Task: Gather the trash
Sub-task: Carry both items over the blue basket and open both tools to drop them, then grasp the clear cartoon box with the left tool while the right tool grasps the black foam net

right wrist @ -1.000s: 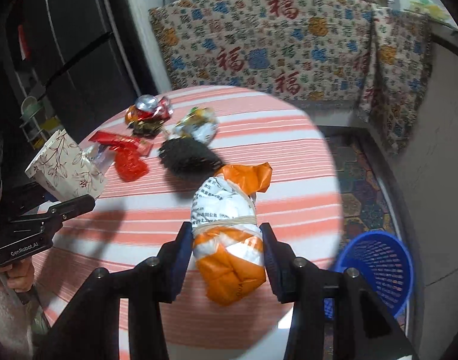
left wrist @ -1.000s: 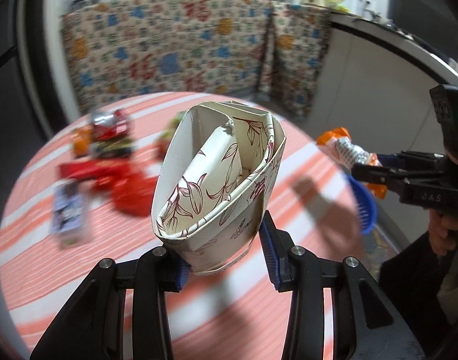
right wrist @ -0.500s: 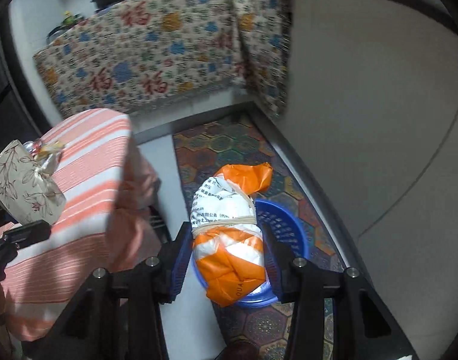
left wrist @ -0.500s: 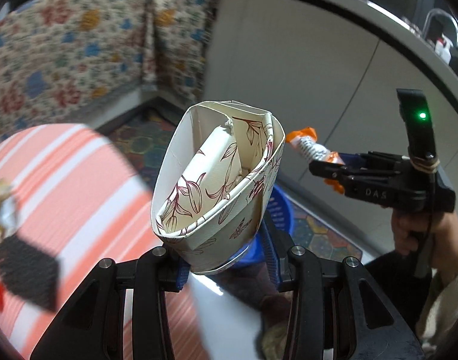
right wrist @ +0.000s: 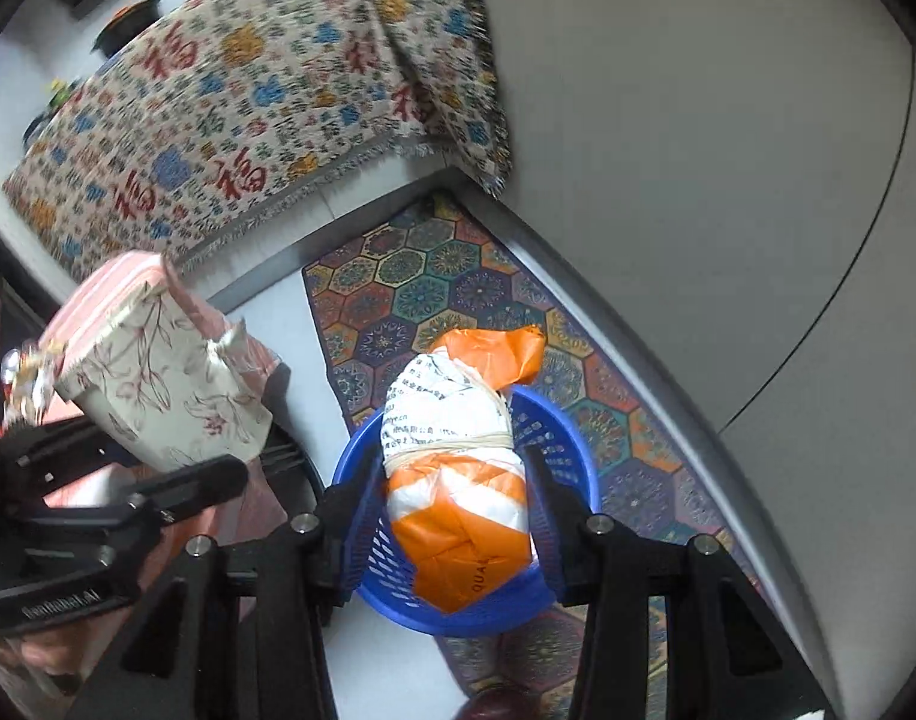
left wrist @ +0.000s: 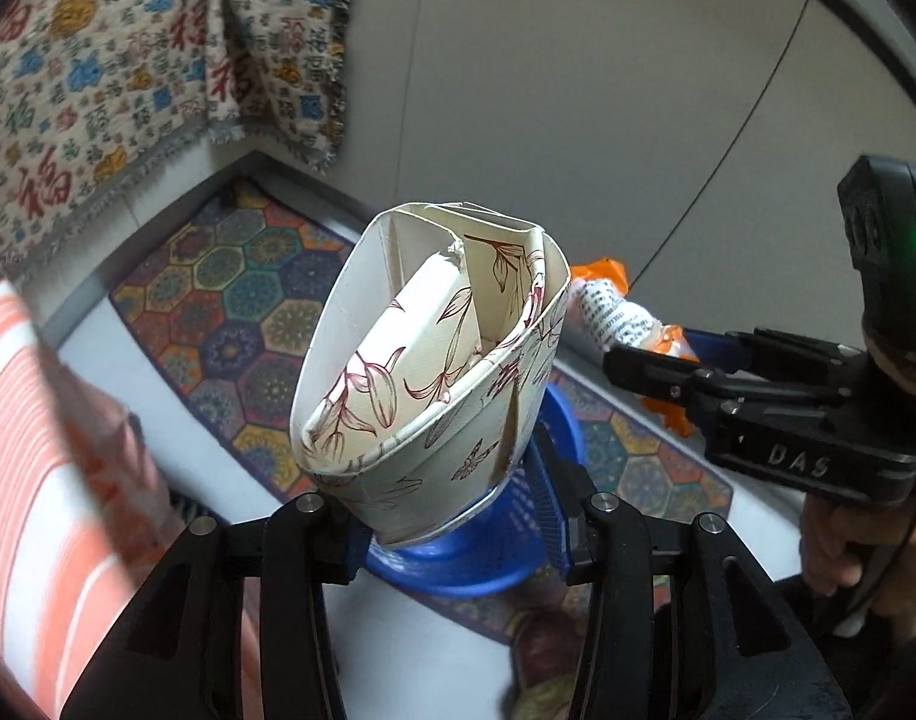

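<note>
Above the blue basket [right wrist: 568, 444], ready to drop
Right gripper [right wrist: 458, 510] clamps the orange-white bag [right wrist: 458, 480]; left gripper [left wrist: 458, 480] grips the crumpled floral paper box [left wrist: 428, 360] (both trash)

Floor [right wrist: 290, 324]: hexagon-patterned rug [right wrist: 434, 288] (multicoloured), blue basket [right wrist: 571, 450] standing on it.

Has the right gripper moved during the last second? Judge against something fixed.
Yes. The right gripper, shut on the orange bag, swung from above the striped table to above the blue basket on the floor.
</note>
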`<control>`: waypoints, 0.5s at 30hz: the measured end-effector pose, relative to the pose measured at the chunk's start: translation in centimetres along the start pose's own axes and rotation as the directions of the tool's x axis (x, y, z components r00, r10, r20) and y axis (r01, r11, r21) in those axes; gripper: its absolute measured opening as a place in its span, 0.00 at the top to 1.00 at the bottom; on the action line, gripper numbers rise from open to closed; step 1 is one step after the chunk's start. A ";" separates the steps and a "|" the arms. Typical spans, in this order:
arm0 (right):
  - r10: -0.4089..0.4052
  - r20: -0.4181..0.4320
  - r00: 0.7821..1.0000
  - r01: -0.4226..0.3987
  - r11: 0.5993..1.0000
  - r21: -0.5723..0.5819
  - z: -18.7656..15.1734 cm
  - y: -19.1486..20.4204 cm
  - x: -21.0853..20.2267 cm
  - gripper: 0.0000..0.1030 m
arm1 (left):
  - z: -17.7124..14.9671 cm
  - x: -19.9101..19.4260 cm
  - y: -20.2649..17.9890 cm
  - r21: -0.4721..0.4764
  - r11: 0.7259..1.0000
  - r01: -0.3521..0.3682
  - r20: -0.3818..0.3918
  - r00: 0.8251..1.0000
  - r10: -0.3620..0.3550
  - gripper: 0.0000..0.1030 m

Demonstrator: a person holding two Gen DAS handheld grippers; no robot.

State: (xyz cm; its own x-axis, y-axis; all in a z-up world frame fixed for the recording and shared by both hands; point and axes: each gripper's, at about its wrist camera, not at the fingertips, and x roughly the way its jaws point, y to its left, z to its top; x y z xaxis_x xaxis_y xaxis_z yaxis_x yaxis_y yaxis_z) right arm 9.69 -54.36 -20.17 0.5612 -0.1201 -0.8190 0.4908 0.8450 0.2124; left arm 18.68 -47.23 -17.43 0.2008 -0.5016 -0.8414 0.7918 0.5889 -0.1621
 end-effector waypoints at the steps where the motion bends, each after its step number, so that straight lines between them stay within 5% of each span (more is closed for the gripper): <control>1: 0.006 -0.005 1.000 -0.006 1.000 0.019 0.1 -0.3 0.3 0.55 | 0.2 0.6 -0.2 0.018 1.000 -0.007 0.002 1.000 0.007 0.42; 3: 0.017 -0.016 1.000 -0.016 0.998 0.067 0.4 -0.9 1.0 0.53 | 0.3 1.2 -0.5 0.049 0.998 -0.031 0.020 0.999 0.030 0.20; 9: 0.042 -0.028 0.999 -0.038 0.990 0.134 1.1 -1.4 2.0 0.46 | 0.3 1.9 -0.6 0.065 0.996 -0.061 0.025 0.998 0.060 0.19; 15: 0.034 0.042 0.999 -0.038 0.993 0.111 1.0 -0.3 0.2 0.46 | -0.7 -4.1 0.4 0.029 0.996 -0.090 0.138 0.987 0.085 0.16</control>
State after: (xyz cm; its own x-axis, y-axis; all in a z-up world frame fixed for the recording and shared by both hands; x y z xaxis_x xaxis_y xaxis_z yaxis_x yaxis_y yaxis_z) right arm 10.30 -55.17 -19.85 0.6046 -0.1131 -0.7884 0.5399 0.7860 0.3013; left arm 17.72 -44.48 -14.42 0.3450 -0.5323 -0.7731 0.7869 0.6130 -0.0710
